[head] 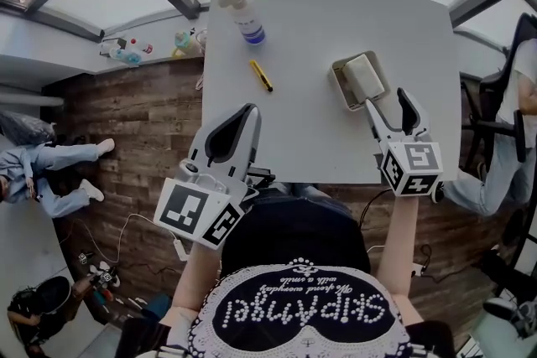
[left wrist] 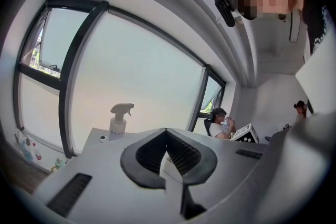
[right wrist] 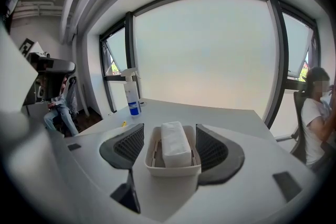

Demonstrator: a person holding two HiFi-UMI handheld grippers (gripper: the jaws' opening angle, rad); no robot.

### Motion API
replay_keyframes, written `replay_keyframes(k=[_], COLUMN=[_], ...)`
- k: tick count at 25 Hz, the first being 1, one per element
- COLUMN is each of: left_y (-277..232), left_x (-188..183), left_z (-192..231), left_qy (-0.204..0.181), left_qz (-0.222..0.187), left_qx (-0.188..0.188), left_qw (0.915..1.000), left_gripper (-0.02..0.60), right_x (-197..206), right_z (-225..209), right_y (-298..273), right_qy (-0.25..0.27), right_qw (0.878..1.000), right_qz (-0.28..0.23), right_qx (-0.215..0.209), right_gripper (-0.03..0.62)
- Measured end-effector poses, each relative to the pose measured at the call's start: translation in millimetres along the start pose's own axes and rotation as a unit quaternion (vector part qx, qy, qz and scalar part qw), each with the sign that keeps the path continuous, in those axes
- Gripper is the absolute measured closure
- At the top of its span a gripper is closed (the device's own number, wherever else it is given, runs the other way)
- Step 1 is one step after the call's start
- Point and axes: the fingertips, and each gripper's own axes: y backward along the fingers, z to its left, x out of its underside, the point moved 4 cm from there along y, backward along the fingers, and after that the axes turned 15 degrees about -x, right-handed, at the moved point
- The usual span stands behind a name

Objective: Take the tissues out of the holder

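Tissues point(head: 366, 77) are seen as a white stack lying inside the holder point(head: 342, 88), which stands on the surface point(head: 319, 21) toward its right side. Nothing has yet been taken out, so the task is judged to be at its very beginning: the stack has to be gripped, lifted clear of the holder and set down, and none of that is done.

The right gripper point(head: 386, 101) is held low and level, just at the near end of the holder and pointed along its length. Its jaws are spread wide, and in the right gripper view the holder with the stack is framed between them; whether either jaw touches the holder's wall cannot be told. Nothing is grasped.

The left gripper point(head: 250, 109) is held over the near edge of the surface, well apart from the holder, and tilted upward toward the windows. Its jaws are pressed together at the tips with nothing between them.

A spray bottle point(head: 245, 11) and a small yellow tool point(head: 261, 75) lie farther off on the surface and are not involved.
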Motion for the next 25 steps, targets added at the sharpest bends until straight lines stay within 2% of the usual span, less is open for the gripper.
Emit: replay_keyframes(k=[6,10,13,19,25], left_y=[-0.4,-2.9,-6.9,-12.2,-12.7], left_x=[-12.8,-11.8,-5.7,9.7,20.0], left_z=[13.9,10.1,-8.1,-61.9,-78.5], left_qy=[-0.003,-0.003,-0.006,-0.004,-0.007], left_qz=[-0.017,-0.015,-0.003,0.020,0.039], left_qx=[-0.027,-0.026,0.000,0.088,0.115], left_qw=[0.9995,0.9996,1.0000,0.9959,0.9925], left_gripper=[0.580,0.580,0.580,0.580,0.580], right_x=[0.9,3.9,7.6,15.9,23.9], right_z=[-3.0,-5.7,-7.5,-16.8,-24.4], right_y=[-1.3,-3.4,-7.8,-19.5,-35.0], right_qy=[-0.003,-0.005,-0.006,-0.011,-0.019], right_qw=[1.000,1.000,1.000,0.999,0.998], right_qz=[-0.002,0.001,0.009,0.028,0.051], right_qx=[-0.002,-0.005,-0.011,-0.015,-0.023], right_gripper=[0.301,0.301,0.301,0.301,0.289])
